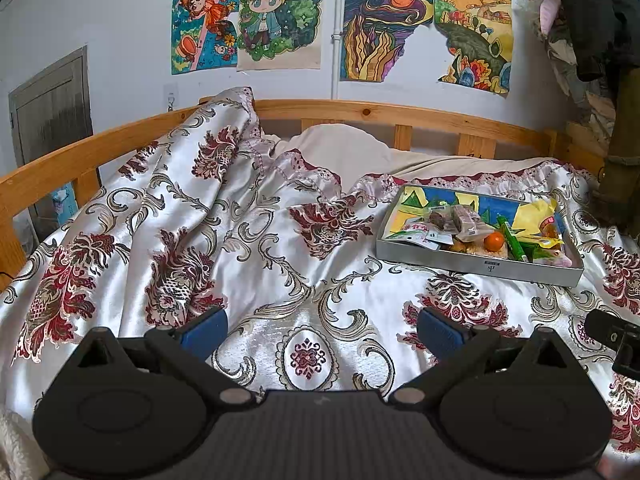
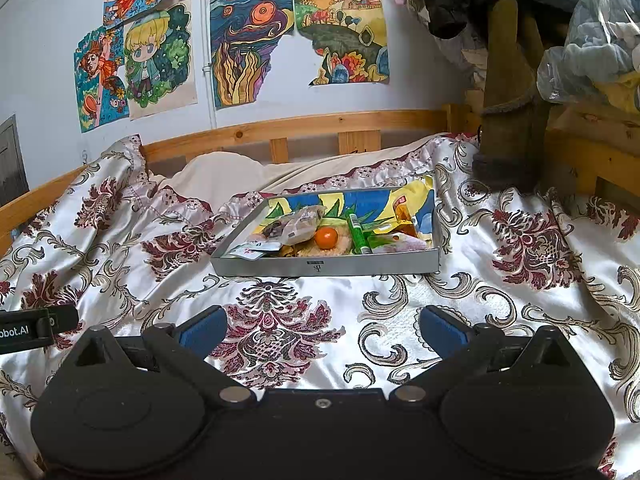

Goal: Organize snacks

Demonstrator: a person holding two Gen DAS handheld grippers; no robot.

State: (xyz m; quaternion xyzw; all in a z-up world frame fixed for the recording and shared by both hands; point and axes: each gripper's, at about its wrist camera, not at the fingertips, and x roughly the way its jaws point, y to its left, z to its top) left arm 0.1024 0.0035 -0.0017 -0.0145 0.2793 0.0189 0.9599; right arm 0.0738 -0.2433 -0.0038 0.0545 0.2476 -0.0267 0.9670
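Left gripper (image 1: 322, 330): matte black body, ribbed grey-black deck at 6 o'clock. Two rounded lobes at 7 and 5 o'clock, each with an embossed disc and a raised triangular boss above. Two silver pivot pins (image 1: 235, 395) flank the deck. Fingers (image 1: 204, 330) black, faced with blue pads.

Right gripper (image 2: 322, 330): same build and same blue pads (image 2: 442, 330); smooth black deck with one small centre screw (image 2: 322, 403). In the right view, at 9 o'clock, the left unit's side shows white lettering "obot.AI" (image 2: 14, 333).
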